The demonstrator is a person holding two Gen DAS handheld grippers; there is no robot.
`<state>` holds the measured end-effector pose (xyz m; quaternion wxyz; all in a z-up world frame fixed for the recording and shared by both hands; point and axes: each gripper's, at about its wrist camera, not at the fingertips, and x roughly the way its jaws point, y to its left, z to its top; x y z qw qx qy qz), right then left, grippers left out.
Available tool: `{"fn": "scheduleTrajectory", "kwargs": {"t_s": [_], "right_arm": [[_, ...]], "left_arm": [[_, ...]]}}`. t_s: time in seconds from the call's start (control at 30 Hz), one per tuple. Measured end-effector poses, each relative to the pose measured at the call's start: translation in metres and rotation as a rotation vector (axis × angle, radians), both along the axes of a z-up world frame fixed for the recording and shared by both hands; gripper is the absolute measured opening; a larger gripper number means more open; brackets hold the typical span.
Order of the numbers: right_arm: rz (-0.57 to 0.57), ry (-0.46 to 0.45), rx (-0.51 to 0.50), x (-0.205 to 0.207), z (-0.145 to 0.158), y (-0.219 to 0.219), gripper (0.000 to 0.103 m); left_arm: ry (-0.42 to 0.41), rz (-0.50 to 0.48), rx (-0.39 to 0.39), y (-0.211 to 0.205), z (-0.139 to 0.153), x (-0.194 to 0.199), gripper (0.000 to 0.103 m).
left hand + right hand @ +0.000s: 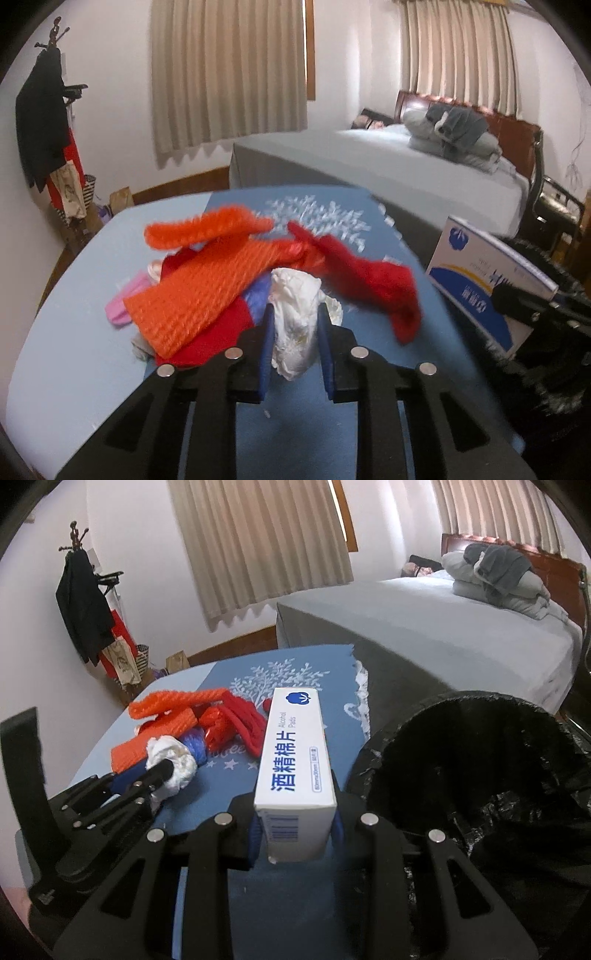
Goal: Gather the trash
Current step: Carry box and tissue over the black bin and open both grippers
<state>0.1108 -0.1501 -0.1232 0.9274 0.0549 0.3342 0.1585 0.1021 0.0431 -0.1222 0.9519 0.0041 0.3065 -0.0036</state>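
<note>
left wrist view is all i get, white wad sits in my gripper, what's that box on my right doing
Observer: The white box is clamped in the right gripper, held lengthwise.
Operator: any bin near it
Observer: Yes, a bin with a black bag liner stands open just to the right of the box.
Operator: does my wad look gripped from over there
Observer: The left gripper shows closed on the crumpled white tissue, beside the orange and red netting pile.
Operator: anything printed on the box top
Observer: Blue Chinese characters and the words Alcohol Pads, with a blue cotton logo at the far end.
</note>
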Motion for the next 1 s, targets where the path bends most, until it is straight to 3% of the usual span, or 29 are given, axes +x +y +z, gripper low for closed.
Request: {"fn": "scheduleTrajectory", "kwargs": {"t_s": [0.37, 0.87, 0.97, 1.0], "right_arm": [[-0.144, -0.051, 0.0, -0.01, 0.017, -0.062, 0.029], [-0.425, -0.031, -0.035, -0.04, -0.003, -0.177, 0.029], [-0.46, -0.023, -0.042, -0.042, -0.006, -0.186, 0.032], [-0.47, -0.022, -0.042, -0.043, -0.007, -0.189, 0.036]], "left_arm": [[-0.062, -0.145, -0.021, -0.052, 0.034, 0.007, 0.022], [-0.037, -0.422, -0.073, -0.177, 0.032, 0.032, 0.023], [-0.025, -0.452, -0.086, -0.183, 0.029, 0.03, 0.035], [-0.023, -0.455, -0.085, -0.184, 0.028, 0.03, 0.046]]}}
